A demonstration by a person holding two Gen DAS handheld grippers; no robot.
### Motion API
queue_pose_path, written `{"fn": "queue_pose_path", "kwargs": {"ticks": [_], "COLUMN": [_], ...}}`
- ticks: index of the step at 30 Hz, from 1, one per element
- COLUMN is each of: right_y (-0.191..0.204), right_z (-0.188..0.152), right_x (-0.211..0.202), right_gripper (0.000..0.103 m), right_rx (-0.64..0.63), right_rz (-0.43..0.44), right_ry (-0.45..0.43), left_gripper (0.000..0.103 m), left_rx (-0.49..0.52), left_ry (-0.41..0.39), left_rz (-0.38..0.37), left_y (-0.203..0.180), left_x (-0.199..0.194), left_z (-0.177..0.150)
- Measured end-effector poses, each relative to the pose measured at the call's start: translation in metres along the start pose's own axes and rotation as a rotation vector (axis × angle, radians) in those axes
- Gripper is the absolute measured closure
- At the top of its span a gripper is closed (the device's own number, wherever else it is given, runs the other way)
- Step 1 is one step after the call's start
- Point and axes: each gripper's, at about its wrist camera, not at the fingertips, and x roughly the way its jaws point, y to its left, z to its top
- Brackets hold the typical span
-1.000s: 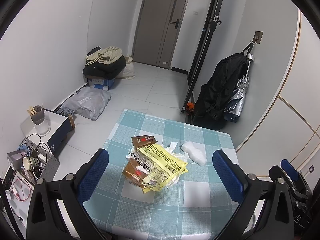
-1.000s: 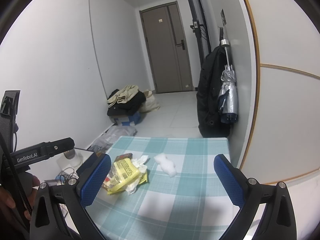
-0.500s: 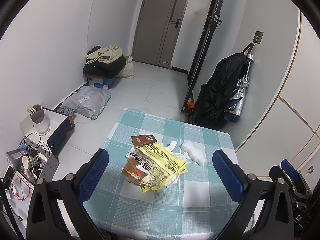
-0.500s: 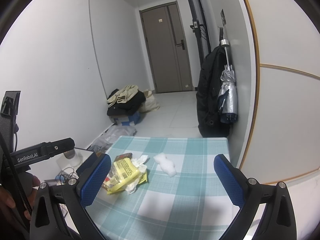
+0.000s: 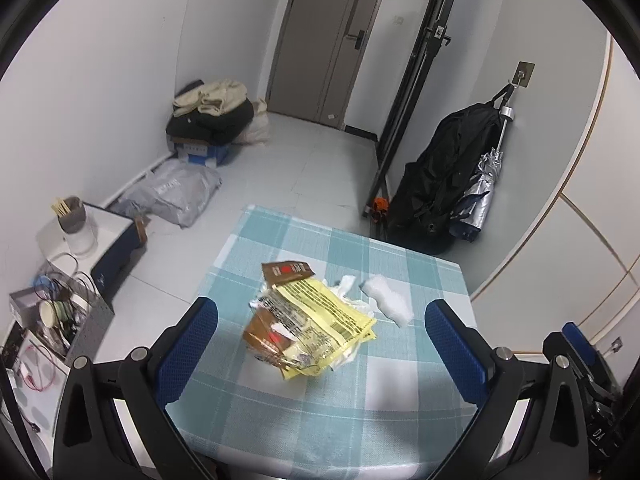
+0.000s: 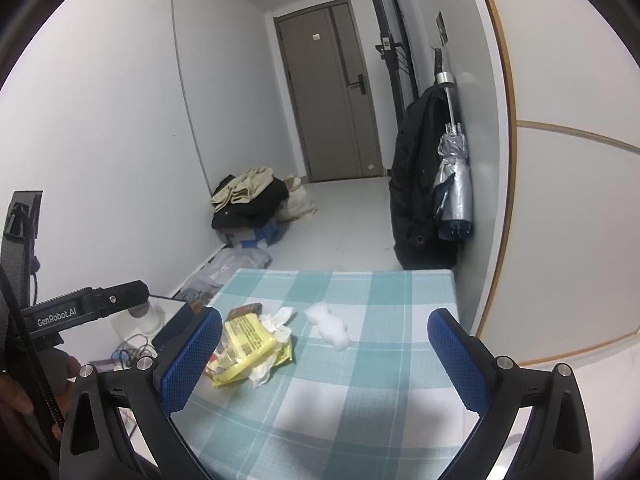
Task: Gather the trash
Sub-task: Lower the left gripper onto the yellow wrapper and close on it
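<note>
I am holding both sets of fingers spread wide above the near worktop (image 5: 400, 420), framing the yellow wrapper pile (image 5: 316, 320); the white wad (image 6: 329, 325) is lying just right, ready for scooping.

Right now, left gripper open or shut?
Open. In the left wrist view the left gripper has its blue pads spread wide, either side of the wrapper pile, touching nothing.

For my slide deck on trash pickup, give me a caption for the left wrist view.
Open left gripper hovers above yellow wrappers and white wad on checked table.
</note>
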Motion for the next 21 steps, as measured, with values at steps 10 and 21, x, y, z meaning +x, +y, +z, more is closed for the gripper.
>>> {"fn": "queue_pose_path", "kwargs": {"ticks": [10,21], "right_y": [-0.016,-0.036], "right_z": [0.002,0.007], "right_x": [0.021,0.045], "right_gripper": [0.0,0.0], "right_rx": [0.08,0.135], "right_rz": [0.042,0.058], "right_ry": [0.108,0.189], "left_gripper": [0.001,0.001], "left_rx": [-0.161,-0.229], "left_ry": [0.238,0.563], "left_rz": [-0.014,-0.054], "left_y": [0.035,0.038], "left_x": [0.051,0.132], "left_z": [0.022,0.035]}}
